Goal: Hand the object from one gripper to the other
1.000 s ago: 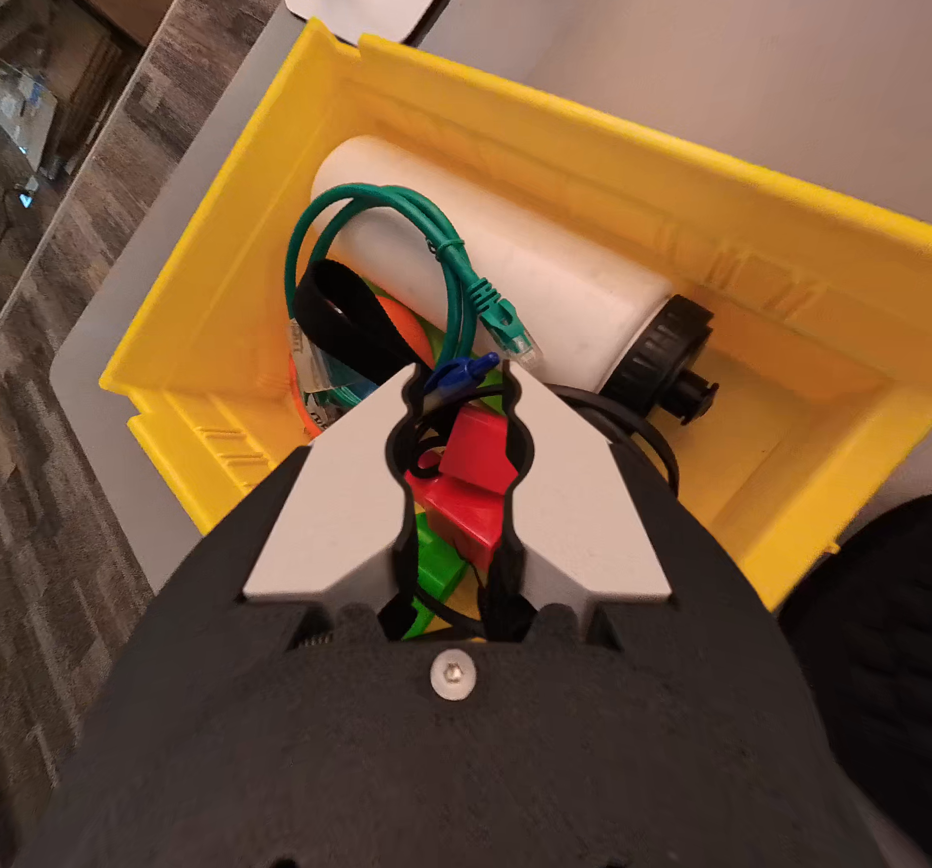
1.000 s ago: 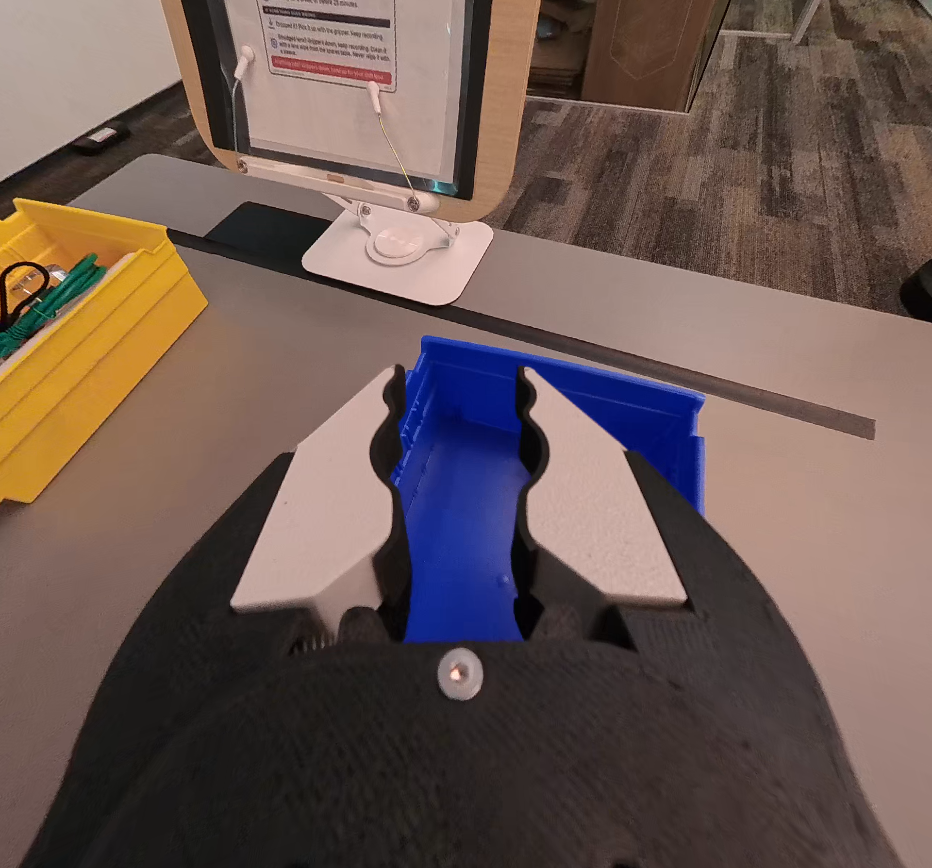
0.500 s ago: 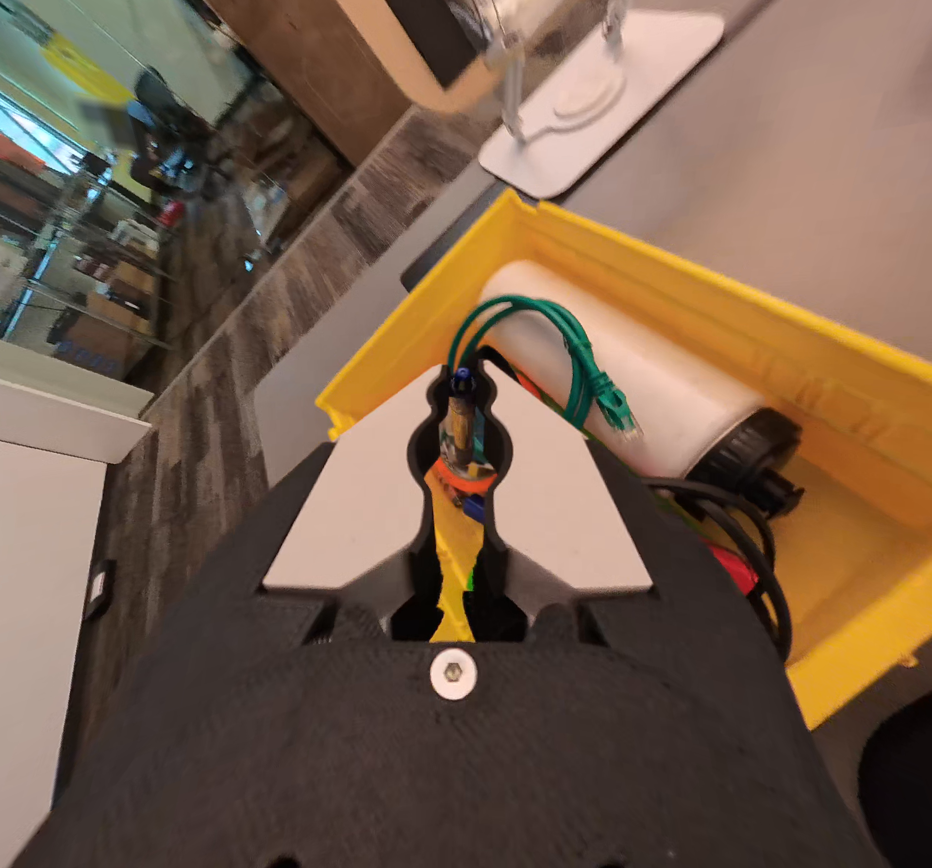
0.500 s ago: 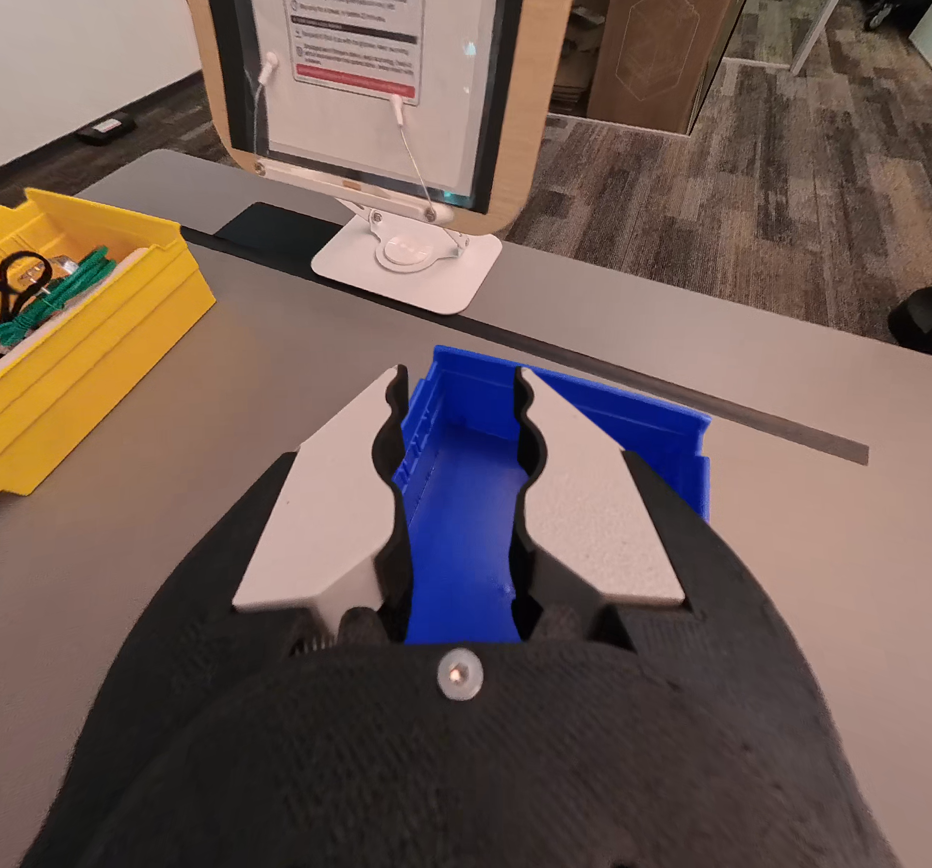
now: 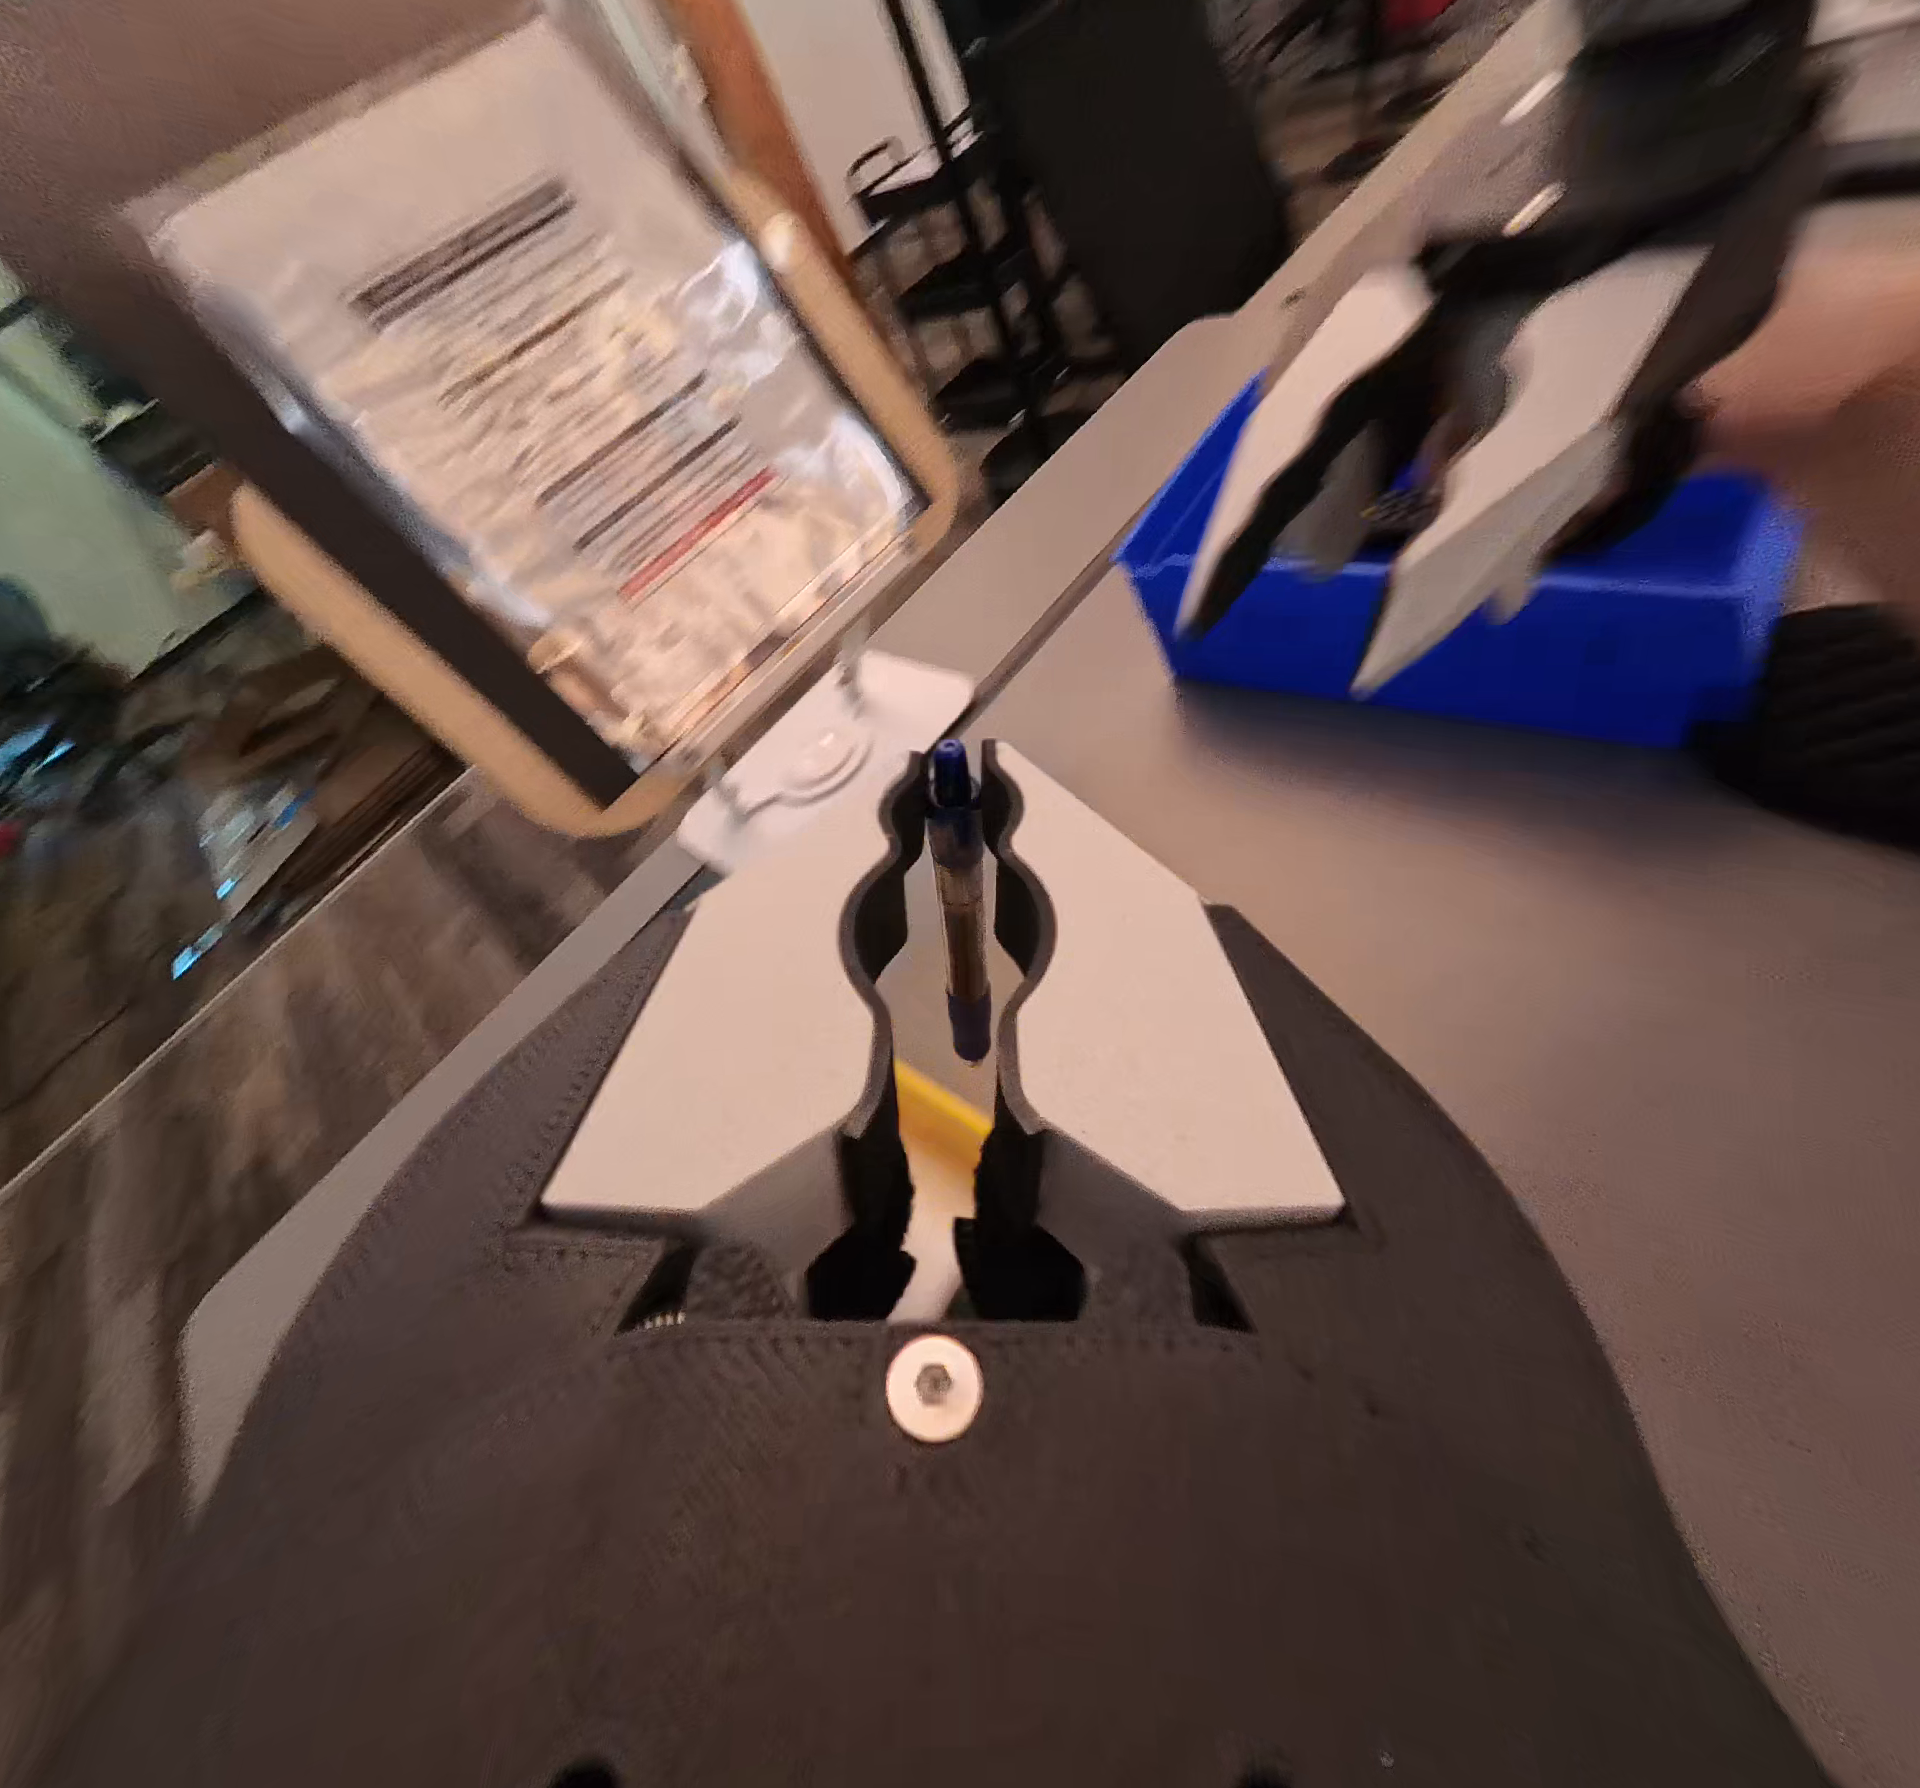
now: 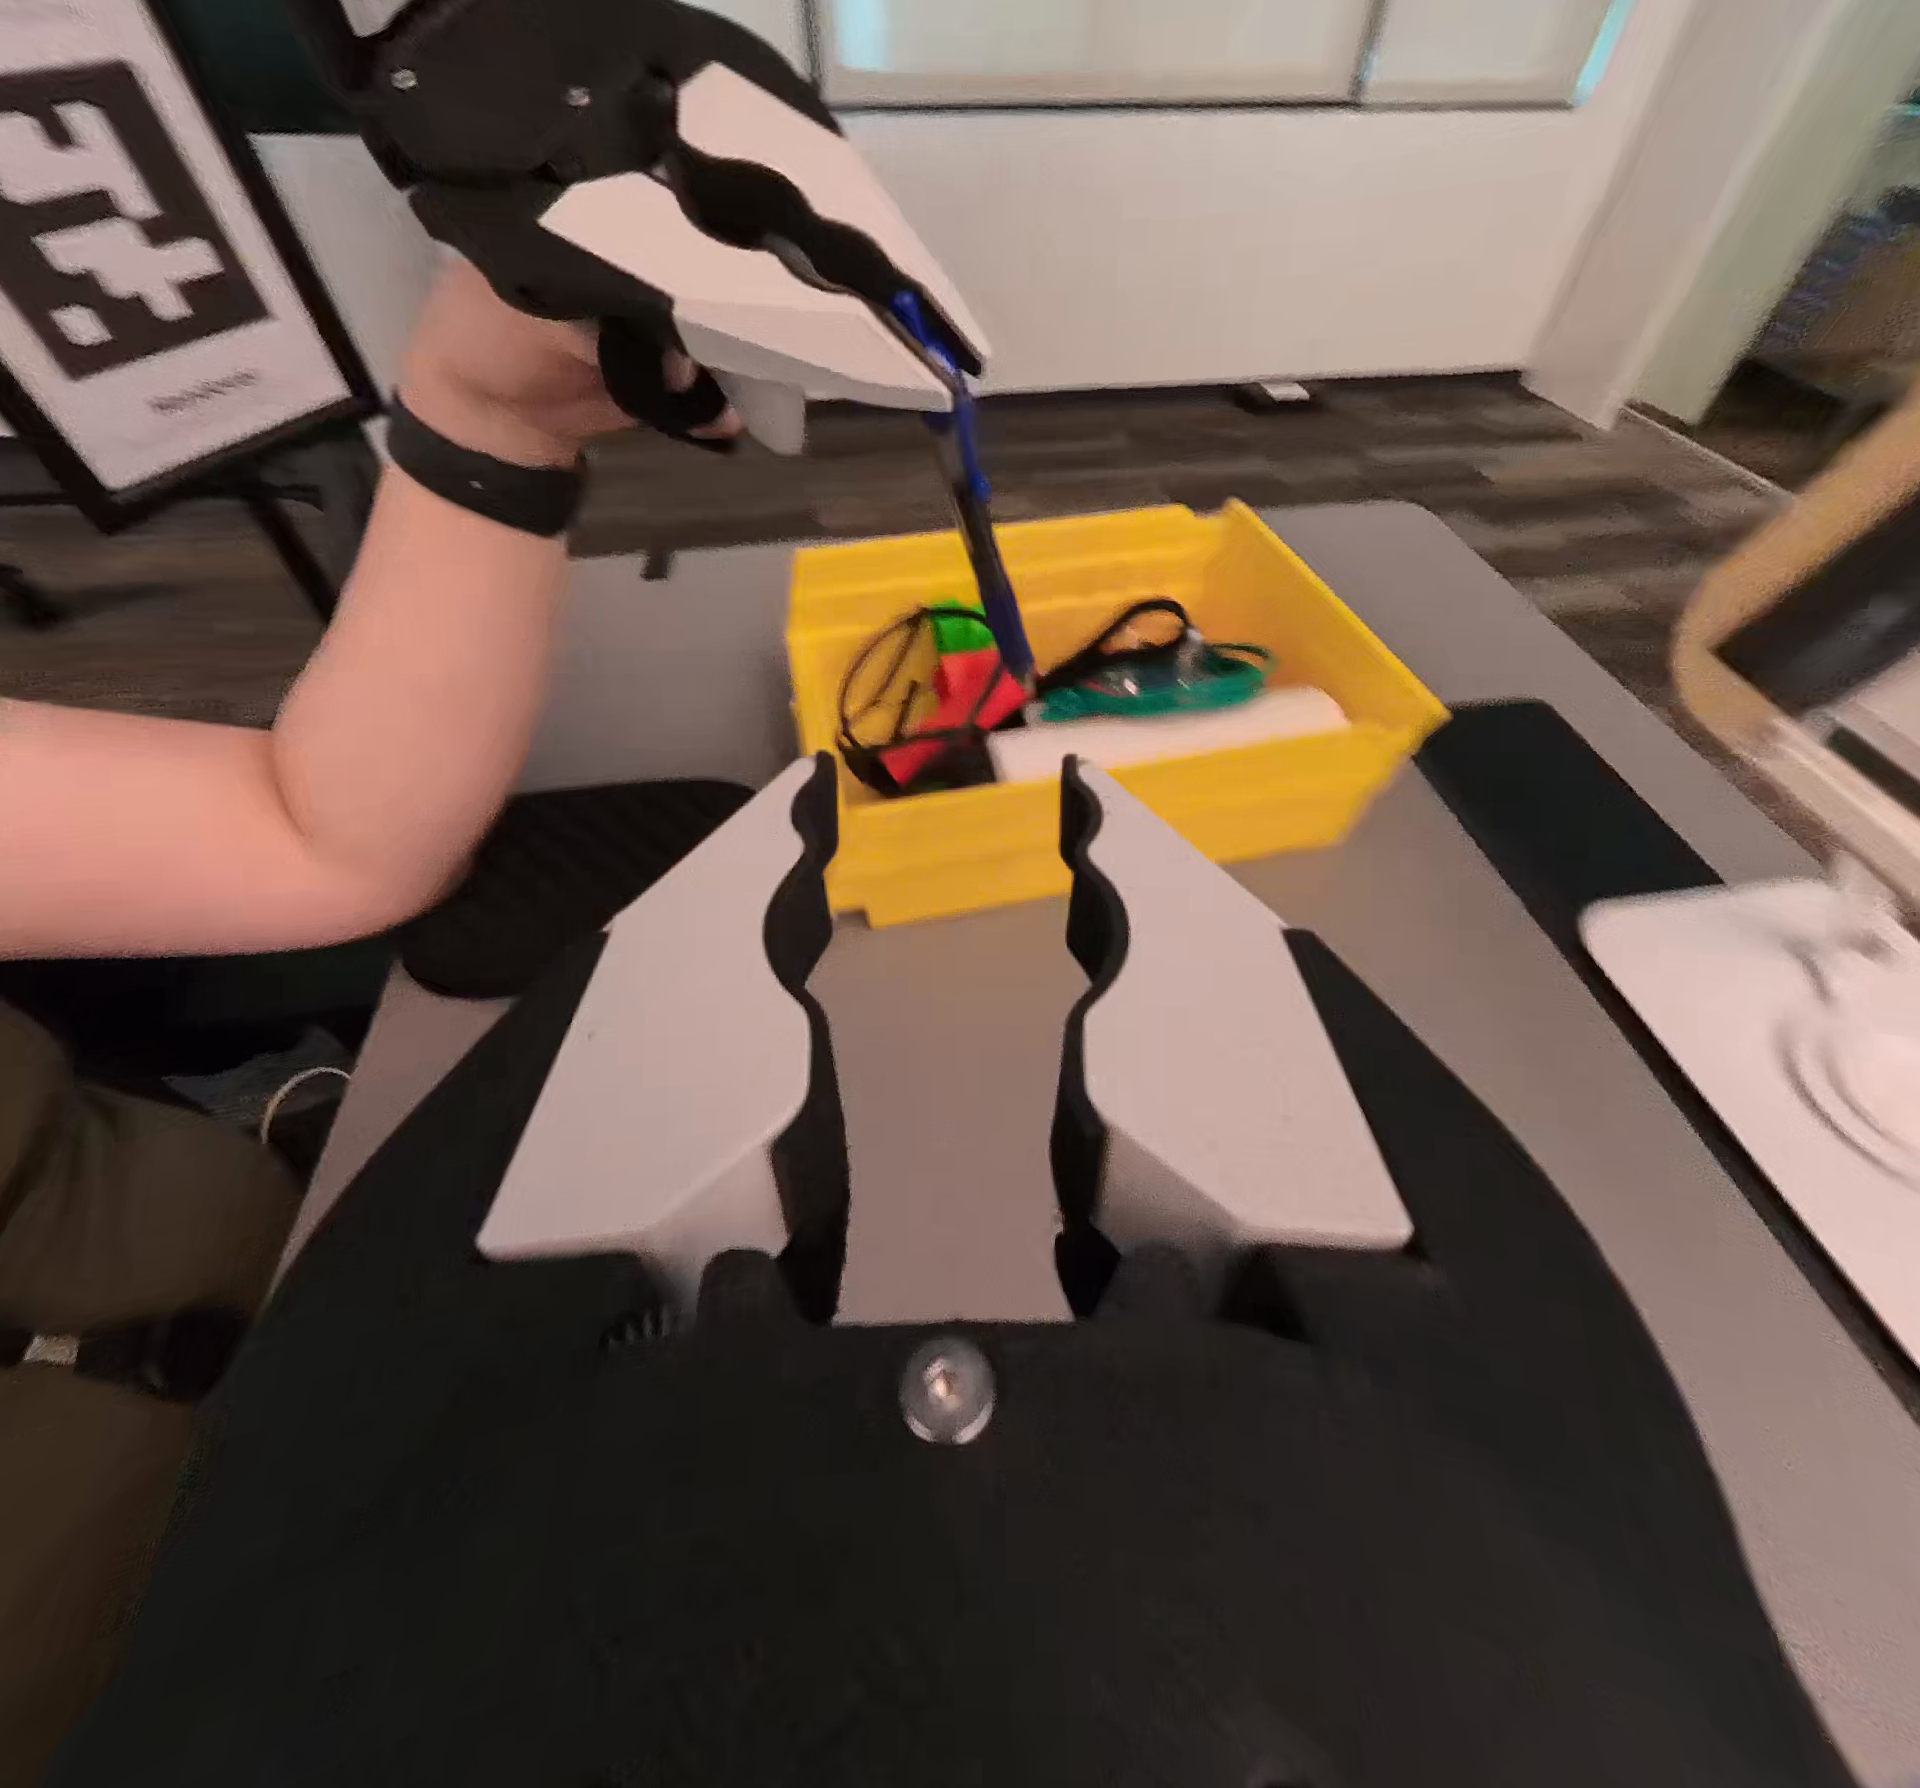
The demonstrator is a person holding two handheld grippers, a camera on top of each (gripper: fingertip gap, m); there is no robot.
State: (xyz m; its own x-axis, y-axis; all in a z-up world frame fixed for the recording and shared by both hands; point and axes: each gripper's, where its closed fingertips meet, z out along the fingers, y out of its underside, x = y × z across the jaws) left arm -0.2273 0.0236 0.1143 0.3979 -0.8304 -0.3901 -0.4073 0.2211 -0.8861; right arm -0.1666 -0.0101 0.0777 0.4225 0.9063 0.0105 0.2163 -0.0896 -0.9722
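A blue pen (image 5: pixel 961 917) is clamped between the fingers of my left gripper (image 5: pixel 956 762), which is shut on it and held up in the air. In the right wrist view the left gripper (image 6: pixel 940 341) is at the upper left. The pen (image 6: pixel 977 512) hangs from its tips, point down, over the yellow bin (image 6: pixel 1143 824). My right gripper (image 6: pixel 945 772) is open and empty, and faces the pen from lower down, apart from it. It also shows open in the left wrist view (image 5: pixel 1283 647), above the blue bin (image 5: pixel 1558 637).
The yellow bin holds a coloured cube (image 6: pixel 961 678), a green cable (image 6: pixel 1153 689), black cords and a white bottle (image 6: pixel 1164 736). A framed sign on a white stand (image 5: pixel 540 450) is at the table's far edge. A person's forearm (image 6: pixel 343 699) holds the left gripper. A black mat (image 6: pixel 1558 803) lies right of the yellow bin. Tip to tip, the grippers are about 9 cm apart.
My left gripper has lifted the pen out of the yellow bin and swung right. My right gripper has turned from the blue bin to face the left gripper, with its fingers wider apart.
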